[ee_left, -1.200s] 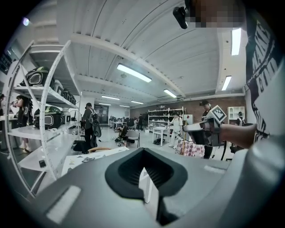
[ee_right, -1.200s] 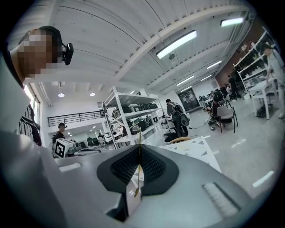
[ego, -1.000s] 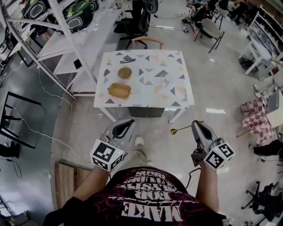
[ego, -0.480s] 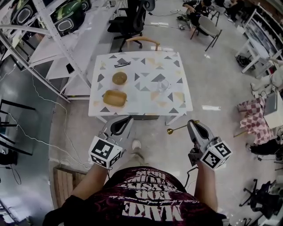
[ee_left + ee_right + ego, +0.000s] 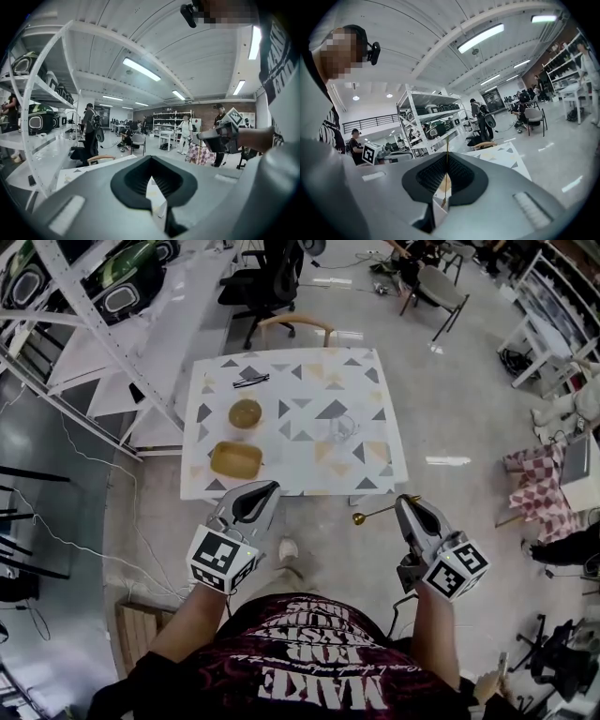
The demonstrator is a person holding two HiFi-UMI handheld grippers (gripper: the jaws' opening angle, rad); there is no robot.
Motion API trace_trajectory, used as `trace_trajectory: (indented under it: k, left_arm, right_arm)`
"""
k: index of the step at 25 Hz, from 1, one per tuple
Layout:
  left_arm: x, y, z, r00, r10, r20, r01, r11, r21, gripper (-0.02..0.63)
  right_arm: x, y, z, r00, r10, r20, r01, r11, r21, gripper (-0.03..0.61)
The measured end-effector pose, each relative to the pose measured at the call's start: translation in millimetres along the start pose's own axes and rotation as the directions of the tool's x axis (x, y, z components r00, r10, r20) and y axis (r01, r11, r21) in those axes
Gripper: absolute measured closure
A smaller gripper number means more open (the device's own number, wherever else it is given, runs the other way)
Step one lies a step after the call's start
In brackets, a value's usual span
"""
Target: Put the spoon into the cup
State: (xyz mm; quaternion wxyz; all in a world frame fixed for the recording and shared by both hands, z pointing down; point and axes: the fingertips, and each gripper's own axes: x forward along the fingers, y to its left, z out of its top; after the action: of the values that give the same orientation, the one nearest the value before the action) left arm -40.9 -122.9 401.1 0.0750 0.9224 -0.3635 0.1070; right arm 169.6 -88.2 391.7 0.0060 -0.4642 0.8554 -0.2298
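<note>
A thin gold spoon (image 5: 375, 514) sticks out to the left of my right gripper (image 5: 410, 507), which is shut on its handle; the spoon's bowl (image 5: 357, 518) hangs over the floor just short of the table's near edge. In the right gripper view the spoon (image 5: 446, 164) shows as a thin gold line pinched between the jaws of that gripper (image 5: 446, 157). A clear cup (image 5: 343, 427) stands upright at the right middle of the patterned table (image 5: 300, 474). My left gripper (image 5: 255, 498) is shut on nothing at the table's near edge, its jaws (image 5: 151, 164) together.
On the table's left half sit a round brown bowl (image 5: 246, 412), a wooden tray (image 5: 235, 459) and a small black item (image 5: 250, 381). A wooden chair (image 5: 293, 326) stands behind the table. White shelving (image 5: 84, 324) runs along the left, and a checkered cloth (image 5: 542, 488) lies at the right.
The table has come closer to both grippers as the person steps toward it. The right gripper keeps its hold on the spoon; the left stays shut.
</note>
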Motion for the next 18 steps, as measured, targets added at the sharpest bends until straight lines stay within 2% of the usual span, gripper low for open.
trace_trajectory:
  k: [7,18]
  left_arm:
    - [20.4,12.2,5.0,0.999,-0.026,-0.020,0.026,1.000,0.005,0.614]
    - [48.2,52.3,28.5,0.998,-0.063,0.015,0.063,0.998,0.026,0.614]
  right_arm:
    - [25.6,-9.5,5.1,1.000,0.007,-0.006,-0.007,1.000,0.014,0.549]
    - [61.5,-20.3,33.0,1.000,-0.026,0.010,0.026,1.000,-0.013,0.549]
